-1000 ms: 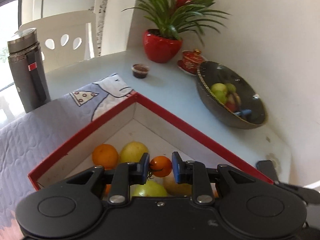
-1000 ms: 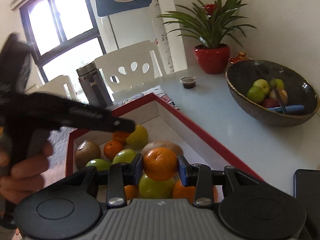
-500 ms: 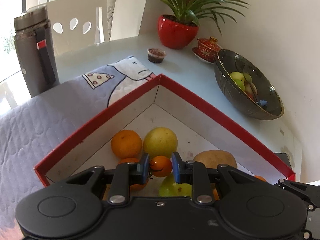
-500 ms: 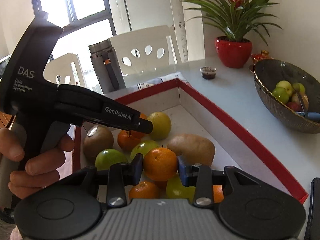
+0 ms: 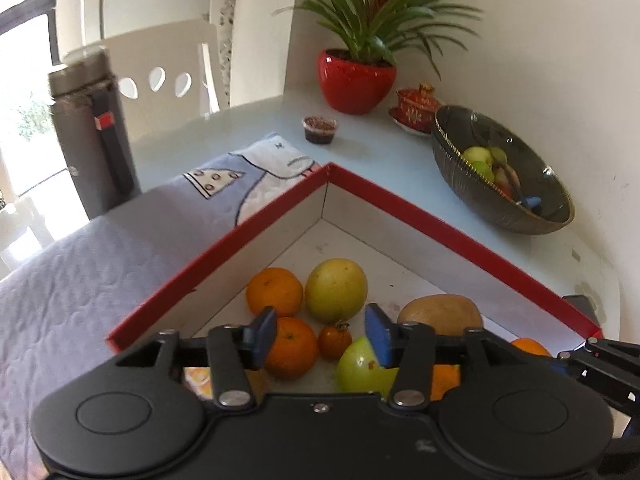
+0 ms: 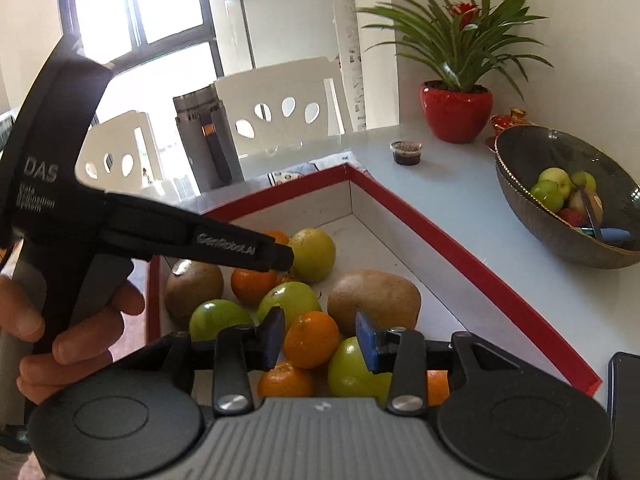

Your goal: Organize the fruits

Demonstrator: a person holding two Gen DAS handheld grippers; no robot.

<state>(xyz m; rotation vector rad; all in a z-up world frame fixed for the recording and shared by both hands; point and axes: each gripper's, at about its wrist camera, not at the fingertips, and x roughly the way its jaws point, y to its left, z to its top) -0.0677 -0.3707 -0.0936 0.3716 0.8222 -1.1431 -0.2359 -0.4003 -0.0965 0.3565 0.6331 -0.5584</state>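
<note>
A red-rimmed box holds loose oranges, green apples and brown fruit. My left gripper hangs over it with its jaws opening. Between them but untouched, a small orange-red fruit lies on the box floor. My right gripper is also opening over the box. An orange sits between its pads among the other fruit, with a gap to the right pad. A dark bowl of apples stands at the right, also visible from the right wrist as the bowl. A hand holds the left tool.
Along the wall stand a plant in a red pot, a red teacup and a small sauce cup. A grey flask and a quilted cloth are at the left. A dark phone lies at the right edge.
The left jaws have opened and let the small orange-red fruit drop into the box. The right jaws have widened, and the orange has sunk from between them onto the fruit below.
</note>
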